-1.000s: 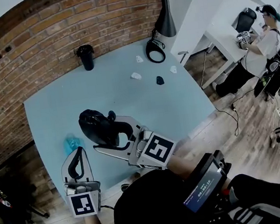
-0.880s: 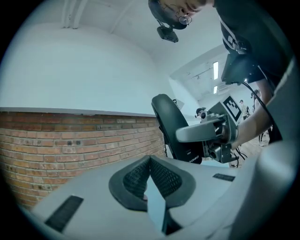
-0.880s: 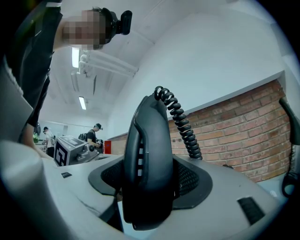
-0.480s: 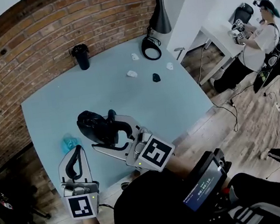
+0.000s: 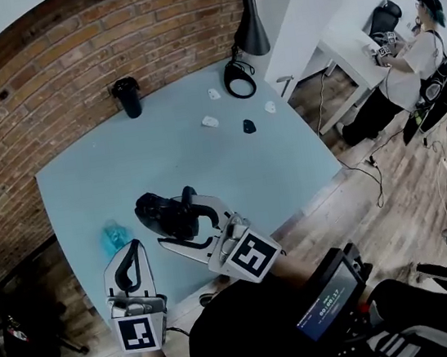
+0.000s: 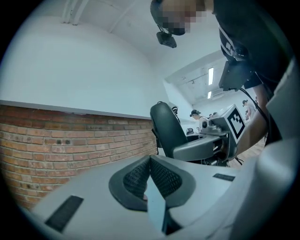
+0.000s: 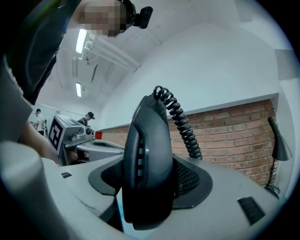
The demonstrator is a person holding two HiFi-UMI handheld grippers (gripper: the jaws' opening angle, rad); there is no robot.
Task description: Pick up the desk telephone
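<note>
Lifting is judged to be the step in hand. The desk telephone (image 5: 162, 213) sits at the near left of the pale blue table (image 5: 288, 164), and its black handset (image 7: 147, 173) is clamped upright between the jaws of the right gripper (image 5: 181, 219), with the coiled cord (image 7: 180, 124) rising behind it. Whether the set is clear of the table cannot be told. The left gripper (image 5: 130, 254) is held nearer and further left, just beside the phone, with its jaws pressed together on nothing. A steady raise is called for next, with the grip kept firm and the cord watched for drag.
</note>
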